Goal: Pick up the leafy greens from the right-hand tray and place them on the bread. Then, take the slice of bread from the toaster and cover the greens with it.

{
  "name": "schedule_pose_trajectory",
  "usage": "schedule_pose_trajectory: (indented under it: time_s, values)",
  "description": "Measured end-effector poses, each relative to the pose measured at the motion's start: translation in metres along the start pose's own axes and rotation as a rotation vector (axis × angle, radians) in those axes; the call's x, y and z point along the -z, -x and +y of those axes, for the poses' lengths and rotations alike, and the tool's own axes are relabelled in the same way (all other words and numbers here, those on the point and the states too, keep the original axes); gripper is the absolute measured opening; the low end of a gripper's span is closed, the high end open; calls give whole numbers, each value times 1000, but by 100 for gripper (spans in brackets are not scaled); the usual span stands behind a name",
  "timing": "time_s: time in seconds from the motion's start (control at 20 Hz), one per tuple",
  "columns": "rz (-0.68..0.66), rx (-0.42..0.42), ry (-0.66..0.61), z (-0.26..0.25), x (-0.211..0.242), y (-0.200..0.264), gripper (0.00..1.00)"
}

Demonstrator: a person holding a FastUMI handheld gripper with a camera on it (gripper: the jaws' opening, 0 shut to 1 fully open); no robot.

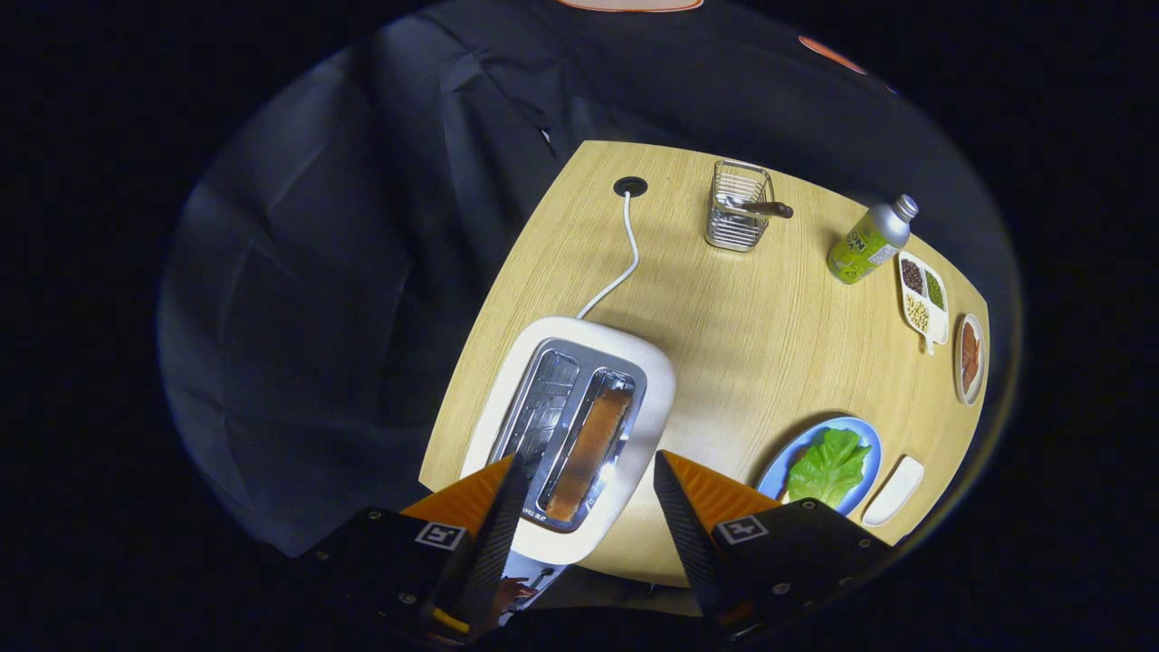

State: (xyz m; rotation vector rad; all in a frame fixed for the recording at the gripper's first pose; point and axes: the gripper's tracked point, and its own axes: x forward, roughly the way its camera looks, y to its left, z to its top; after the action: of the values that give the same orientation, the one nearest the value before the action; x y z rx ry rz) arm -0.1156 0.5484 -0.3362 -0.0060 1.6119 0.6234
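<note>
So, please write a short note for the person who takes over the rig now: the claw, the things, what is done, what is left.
Claw: open, holding nothing, its fingers either side of the toaster.
Bread slice: in the toaster's slot, between the fingers.
Leafy greens: on the blue plate, beside the toaster; the bread under them is hidden.
Small white tray: next to the plate.
Done: greens placed.
Left: grip the slice, lift it out, cover the greens.

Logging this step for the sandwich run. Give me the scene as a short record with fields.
tongs: open, above the toaster, holding nothing
toaster: white, one bread slice in the slot nearer the plate
greens: on the blue plate, leaf covers what is under it
empty tray: white, beside the plate
table: wood, with wire basket, bottle
</note>
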Motion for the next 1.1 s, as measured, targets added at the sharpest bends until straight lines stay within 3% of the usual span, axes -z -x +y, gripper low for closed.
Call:
schedule_pose_trajectory:
  time_s: [0.55, 0.65, 0.8, 1.1]
  values:
    - [44, 46, -34, 5, -1, -28, 52]
    - [48, 59, -37, 1, -1, -32, 43]
    - [35, 53, -35, 0, -2, -30, 22]
    - [-16, -32, -60, -1, -4, -9, 15]
